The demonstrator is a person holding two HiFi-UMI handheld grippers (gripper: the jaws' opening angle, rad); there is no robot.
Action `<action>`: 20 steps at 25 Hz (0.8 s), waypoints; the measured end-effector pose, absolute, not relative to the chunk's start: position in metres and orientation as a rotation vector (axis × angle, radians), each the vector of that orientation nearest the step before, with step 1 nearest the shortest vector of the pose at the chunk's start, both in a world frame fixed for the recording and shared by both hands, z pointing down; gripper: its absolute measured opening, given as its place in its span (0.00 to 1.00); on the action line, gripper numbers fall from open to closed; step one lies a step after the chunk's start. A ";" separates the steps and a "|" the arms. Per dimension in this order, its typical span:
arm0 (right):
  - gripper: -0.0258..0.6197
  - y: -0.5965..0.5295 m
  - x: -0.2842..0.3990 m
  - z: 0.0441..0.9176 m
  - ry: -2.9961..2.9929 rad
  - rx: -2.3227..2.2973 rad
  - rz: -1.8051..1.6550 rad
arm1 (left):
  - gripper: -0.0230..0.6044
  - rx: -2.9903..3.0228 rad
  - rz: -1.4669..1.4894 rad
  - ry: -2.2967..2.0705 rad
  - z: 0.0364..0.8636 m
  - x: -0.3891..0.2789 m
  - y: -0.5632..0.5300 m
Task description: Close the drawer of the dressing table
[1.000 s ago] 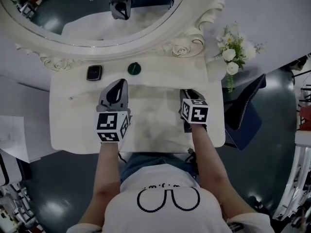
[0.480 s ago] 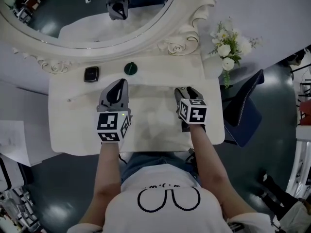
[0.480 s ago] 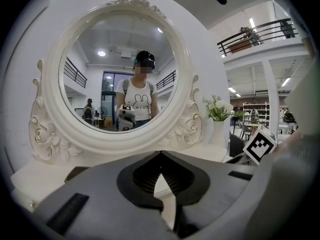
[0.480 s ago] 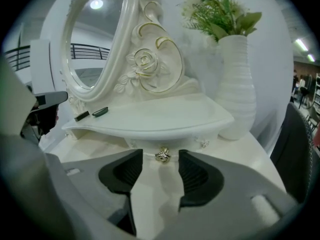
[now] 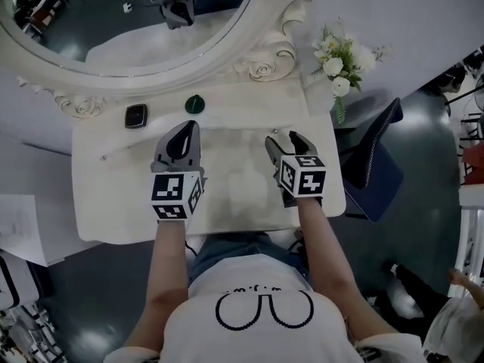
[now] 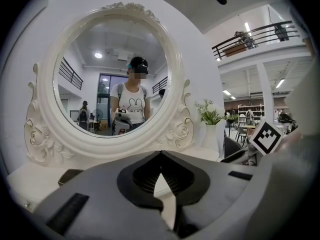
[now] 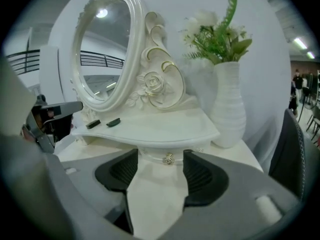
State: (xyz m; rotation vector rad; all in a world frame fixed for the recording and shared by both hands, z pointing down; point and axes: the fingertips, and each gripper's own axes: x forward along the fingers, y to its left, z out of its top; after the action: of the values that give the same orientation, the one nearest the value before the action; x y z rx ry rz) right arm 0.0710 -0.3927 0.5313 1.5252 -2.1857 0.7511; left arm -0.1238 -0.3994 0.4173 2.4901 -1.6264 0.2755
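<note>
The white dressing table carries a raised shelf. A small drawer front with a gold knob sits under the shelf edge, back in line with it. My right gripper points at that knob from a short way off. Its jaws are opening, and the knob shows in the gap ahead of them, untouched. In the head view the right gripper hovers over the right half of the tabletop. My left gripper hangs over the left half, shut on nothing, its tips meeting.
An oval mirror in an ornate white frame stands behind the shelf. A black square case and a dark green round lid lie on the shelf. At the right stand a white vase of flowers and a dark chair.
The right gripper's jaws have spread apart and it has lifted a little back from the drawer front. The left gripper has barely shifted.
</note>
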 end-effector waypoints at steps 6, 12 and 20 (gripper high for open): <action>0.44 -0.379 0.071 0.481 -2.268 1.572 0.623 | 0.03 2.540 0.225 -1.617 0.397 -0.118 -0.391; 0.11 -0.366 0.074 0.418 -2.332 1.657 0.398 | 0.03 2.600 0.167 -1.608 0.368 -0.112 -0.387; 0.04 -0.352 0.080 0.346 -2.445 1.713 0.162 | 0.03 2.712 0.102 -1.593 0.325 -0.098 -0.381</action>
State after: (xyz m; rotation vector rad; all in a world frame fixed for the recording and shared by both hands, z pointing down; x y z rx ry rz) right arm 0.0795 -0.3524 0.3458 1.7126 -2.4448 0.1622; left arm -0.0977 -0.3812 0.3252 2.7118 -1.5925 0.1025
